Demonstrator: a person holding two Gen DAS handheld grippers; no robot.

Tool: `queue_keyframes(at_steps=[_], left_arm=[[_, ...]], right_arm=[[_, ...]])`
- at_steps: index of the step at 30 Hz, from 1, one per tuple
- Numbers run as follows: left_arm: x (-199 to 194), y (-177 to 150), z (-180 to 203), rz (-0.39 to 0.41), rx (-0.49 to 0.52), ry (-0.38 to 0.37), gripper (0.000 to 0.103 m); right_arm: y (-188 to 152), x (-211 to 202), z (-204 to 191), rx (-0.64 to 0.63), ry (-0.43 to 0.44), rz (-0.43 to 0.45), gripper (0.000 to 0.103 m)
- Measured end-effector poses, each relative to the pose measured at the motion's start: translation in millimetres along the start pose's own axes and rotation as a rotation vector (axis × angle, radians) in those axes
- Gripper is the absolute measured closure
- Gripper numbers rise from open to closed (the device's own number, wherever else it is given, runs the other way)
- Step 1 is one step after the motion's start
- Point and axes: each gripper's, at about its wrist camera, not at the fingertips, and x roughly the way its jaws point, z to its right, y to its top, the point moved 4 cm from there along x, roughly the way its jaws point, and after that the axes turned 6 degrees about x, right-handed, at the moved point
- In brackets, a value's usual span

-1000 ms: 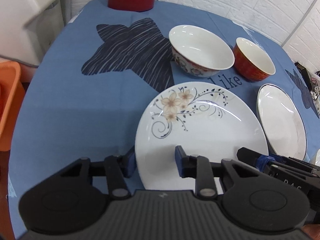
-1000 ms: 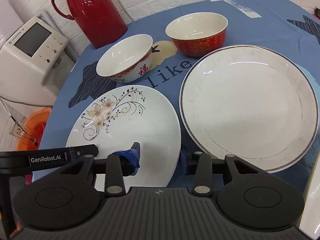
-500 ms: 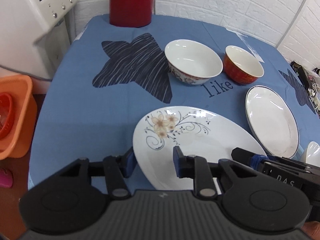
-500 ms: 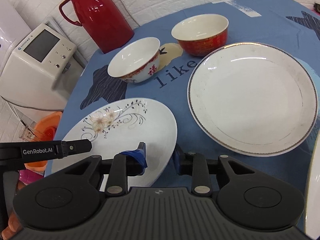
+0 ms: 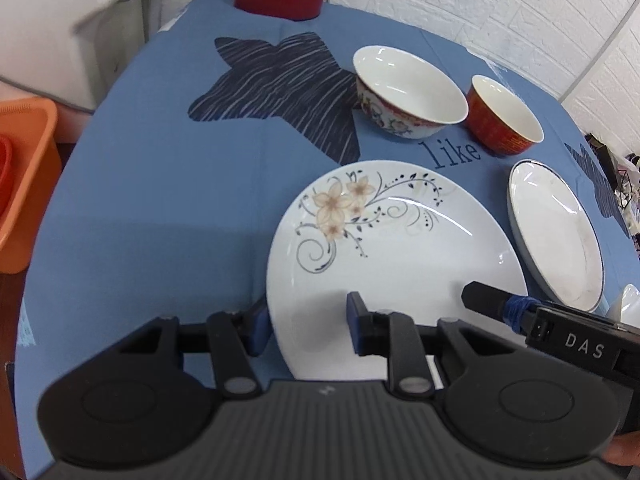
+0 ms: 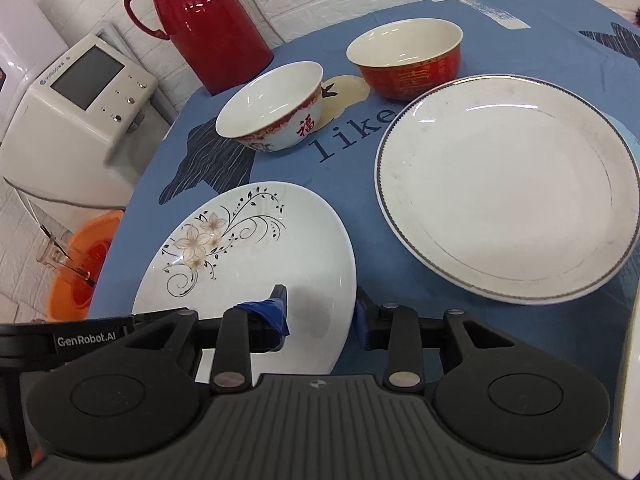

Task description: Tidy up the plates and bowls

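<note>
White round floral-painted ceramic plate (image 5: 394,248) sits lower than half second ago, when it was raised and tilted off blue cloth-covered surface (image 5: 160,200); now near level it had one second ago. Both cameras closer to surface again: bowls and gold-rimmed white plate (image 6: 508,188) loom larger. Left gripper (image 5: 306,322) and right gripper (image 6: 320,310) straddle floral plate's opposite rims as before, jaws slightly wider than mid-lift.
</note>
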Motion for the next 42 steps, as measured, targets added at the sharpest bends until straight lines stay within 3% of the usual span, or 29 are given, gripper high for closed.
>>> queue_keyframes(at_steps=[5, 9, 14, 16, 18, 27, 34, 42], left_arm=[[1, 3, -2, 0.009, -0.002, -0.003, 0.08], [2, 4, -3, 0.012, -0.01, -0.005, 0.08], [1, 4, -4, 0.011, -0.011, 0.009, 0.081], [0, 5, -6, 0.01, -0.009, 0.007, 0.082], [0, 5, -5, 0.005, -0.006, 0.006, 0.082], [-32, 1, 15, 0.048, 0.048, 0.032, 0.082], [-74, -30, 44, 0.104, 0.089, 0.06, 0.082], [-130, -95, 86, 0.191, 0.148, 0.075, 0.082]], right_arm=[[6, 6, -4, -0.013, -0.013, -0.006, 0.078], [7, 11, -14, -0.139, -0.032, -0.018, 0.073], [17, 17, -15, -0.107, -0.052, -0.051, 0.071], [15, 17, -15, -0.143, -0.056, -0.031, 0.078], [13, 17, -13, -0.177, -0.062, -0.01, 0.093], [9, -3, -7, -0.153, -0.028, 0.043, 0.097], [-13, -44, -7, -0.217, -0.026, 0.129, 0.096], [-64, -116, 7, -0.219, 0.014, 0.222, 0.095]])
